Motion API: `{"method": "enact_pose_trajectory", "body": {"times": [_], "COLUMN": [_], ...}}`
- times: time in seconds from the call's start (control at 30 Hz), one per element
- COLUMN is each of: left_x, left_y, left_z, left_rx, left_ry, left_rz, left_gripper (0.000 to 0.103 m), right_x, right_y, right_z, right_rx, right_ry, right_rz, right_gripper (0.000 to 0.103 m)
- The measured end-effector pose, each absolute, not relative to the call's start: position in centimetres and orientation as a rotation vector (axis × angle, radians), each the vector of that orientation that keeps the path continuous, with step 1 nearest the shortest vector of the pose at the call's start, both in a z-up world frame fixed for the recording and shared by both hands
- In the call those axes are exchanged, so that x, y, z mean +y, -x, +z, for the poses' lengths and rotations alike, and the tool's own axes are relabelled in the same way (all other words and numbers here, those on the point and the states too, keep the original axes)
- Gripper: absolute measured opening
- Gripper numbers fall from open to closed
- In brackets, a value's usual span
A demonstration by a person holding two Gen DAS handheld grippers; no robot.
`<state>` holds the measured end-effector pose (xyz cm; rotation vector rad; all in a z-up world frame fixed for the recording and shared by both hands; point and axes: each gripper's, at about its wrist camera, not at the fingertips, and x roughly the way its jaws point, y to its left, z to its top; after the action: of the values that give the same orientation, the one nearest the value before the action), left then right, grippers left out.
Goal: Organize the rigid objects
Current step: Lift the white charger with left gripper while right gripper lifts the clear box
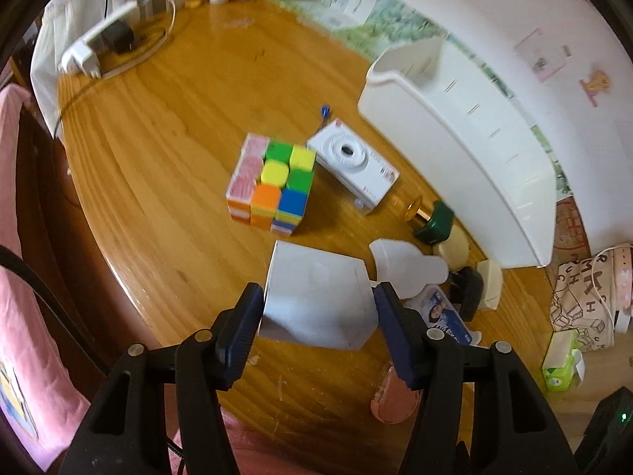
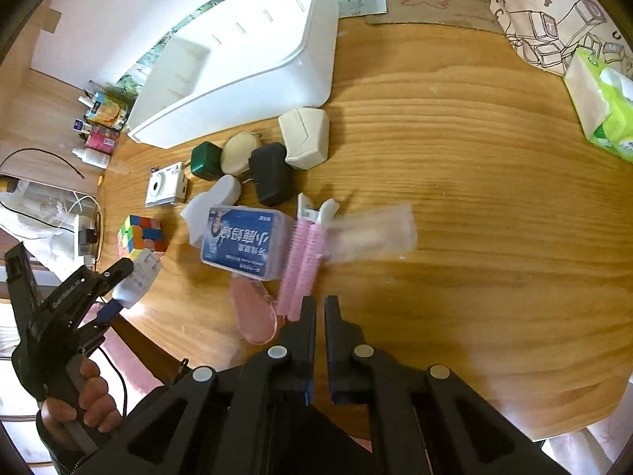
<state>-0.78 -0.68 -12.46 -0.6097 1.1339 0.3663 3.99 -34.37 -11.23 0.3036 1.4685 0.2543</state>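
Right up front, your left gripper [image 1: 318, 308] is clamped on a white box [image 1: 316, 297], one pad on each side wall, and the box hangs clear above the wooden desk [image 1: 158, 158]. From the right wrist view you can see that same box pinched in the black jaws, with your hand [image 2: 85, 399] wrapped around the handle. Your right gripper [image 2: 320, 308] is clenched, jaws nearly together with nothing between them, its tips just beside a pink ribbed comb [image 2: 302, 265] lying on the desk. Next to the comb sits a clear case with a blue label [image 2: 243, 243], and a clear plastic wrapper [image 2: 372, 233] lies on the other side. Further out you have a colourful puzzle cube [image 1: 271, 188] with a white toy camera [image 1: 352, 162] just beside it. Near the white bin [image 2: 245, 51] cluster a green block [image 2: 206, 160], a cream oval piece [image 2: 239, 152], a black case [image 2: 271, 174] and a beige box [image 2: 304, 136].
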Motion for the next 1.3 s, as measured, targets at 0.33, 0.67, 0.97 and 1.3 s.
{"method": "enact_pose_trajectory", "body": {"times": [0.33, 0.67, 0.97, 1.3], "left_x": [0.7, 2.9, 4.4, 5.4], "left_y": [1.1, 0.6, -0.9, -3.4], "left_z": [-9.4, -8.1, -5.8, -4.3], "left_rx": [0.998, 0.921, 0.83, 0.769], "left_ry": [0.529, 0.486, 0.402, 0.324], "left_rz": [0.321, 0.226, 0.138, 0.029], "left_gripper": [0.062, 0.062, 0.061, 0.06], "right_x": [-35.8, -36.8, -37.5, -37.3], "right_y": [-4.2, -5.9, -8.5, -10.9], "right_z": [-12.4, -13.8, -16.3, -18.5], "right_rx": [1.466, 1.372, 1.34, 1.377], "right_ry": [-0.422, -0.535, -0.741, -0.817], "right_rz": [0.155, 0.04, -0.071, -0.245], "right_gripper": [0.008, 0.053, 0.071, 0.071]}}
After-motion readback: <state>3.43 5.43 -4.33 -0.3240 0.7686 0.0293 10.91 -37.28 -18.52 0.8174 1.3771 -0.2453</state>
